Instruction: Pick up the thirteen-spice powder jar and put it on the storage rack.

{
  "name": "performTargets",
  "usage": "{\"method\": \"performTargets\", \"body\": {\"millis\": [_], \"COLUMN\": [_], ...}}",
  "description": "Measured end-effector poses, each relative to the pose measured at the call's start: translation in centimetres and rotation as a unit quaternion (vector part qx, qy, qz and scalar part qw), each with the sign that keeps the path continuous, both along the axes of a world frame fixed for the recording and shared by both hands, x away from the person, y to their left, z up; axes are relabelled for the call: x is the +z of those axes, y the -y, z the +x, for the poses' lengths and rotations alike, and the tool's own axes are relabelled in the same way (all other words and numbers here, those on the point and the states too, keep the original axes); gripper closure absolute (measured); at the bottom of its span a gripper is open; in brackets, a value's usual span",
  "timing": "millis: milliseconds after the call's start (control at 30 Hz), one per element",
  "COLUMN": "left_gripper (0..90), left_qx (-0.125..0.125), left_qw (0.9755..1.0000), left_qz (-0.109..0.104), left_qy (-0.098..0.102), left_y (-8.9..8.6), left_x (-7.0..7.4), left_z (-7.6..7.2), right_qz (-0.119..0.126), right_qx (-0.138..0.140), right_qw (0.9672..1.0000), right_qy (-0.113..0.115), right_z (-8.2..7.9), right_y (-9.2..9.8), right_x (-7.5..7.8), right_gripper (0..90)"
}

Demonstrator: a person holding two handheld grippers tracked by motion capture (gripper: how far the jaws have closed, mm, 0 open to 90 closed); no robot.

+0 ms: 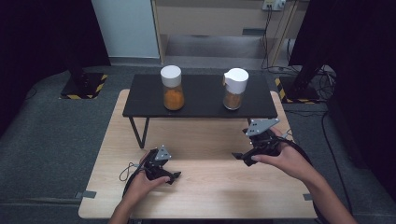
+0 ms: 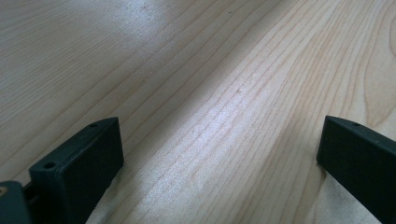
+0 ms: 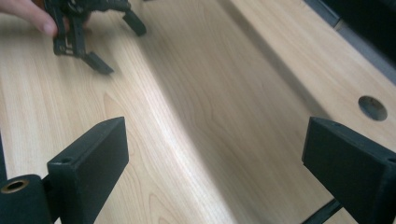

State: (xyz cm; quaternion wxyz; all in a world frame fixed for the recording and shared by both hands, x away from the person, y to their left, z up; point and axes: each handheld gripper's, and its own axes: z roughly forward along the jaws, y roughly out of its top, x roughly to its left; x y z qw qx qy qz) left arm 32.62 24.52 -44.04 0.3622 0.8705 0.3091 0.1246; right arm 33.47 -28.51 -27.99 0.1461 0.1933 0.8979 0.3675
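Left gripper (image 1: 164,173) sits low on the bench (image 1: 210,196), jaws wide and empty, right gripper (image 1: 246,155) likewise, so I'd lift straight over the black shelf's (image 1: 201,109) front edge to the orange spice jar (image 1: 172,87) and brown one (image 1: 234,88); lots of room between.

Bare forearms here, no sleeves. The matte black plastic left gripper (image 1: 171,177) has blocky jaws with small screw holes, a grey three-cornered plate and a looping black cable; the matching black right gripper (image 1: 243,158) carries the same plate.
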Motion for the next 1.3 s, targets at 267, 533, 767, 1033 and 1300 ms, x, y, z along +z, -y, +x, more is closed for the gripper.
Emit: {"method": "performTargets", "body": {"millis": [267, 533, 767, 1033, 1300], "left_gripper": [0.0, 0.0, 0.0, 0.0, 0.0], "left_qx": [0.000, 0.000, 0.000, 0.000, 0.000], "left_qw": [1.0000, 1.0000, 1.0000, 1.0000, 1.0000], "left_qz": [0.000, 0.000, 0.000, 0.000, 0.000], "left_qy": [0.000, 0.000, 0.000, 0.000, 0.000], "left_y": [0.0, 0.0, 0.0, 0.0, 0.0], "left_x": [0.0, 0.0, 0.0, 0.0, 0.0], "left_z": [0.0, 0.0, 0.0, 0.0, 0.0], "right_qz": [-0.010, -0.008, -0.020, -0.025, -0.025], "right_qx": [-0.007, -0.013, -0.019, -0.026, -0.037], "right_qw": [0.9999, 0.9998, 0.9994, 0.9989, 0.9983], "right_qy": [-0.011, -0.013, -0.020, -0.030, -0.037], "right_z": [-0.3, -0.7, -1.0, -1.1, -1.3], "right_y": [-0.1, -0.2, -0.6, -0.6, -0.5], "right_x": [-1.8, -3.4, -5.0, -6.4, -8.3], "right_gripper": [8.0, 7.9, 7.8, 7.8, 7.6]}}
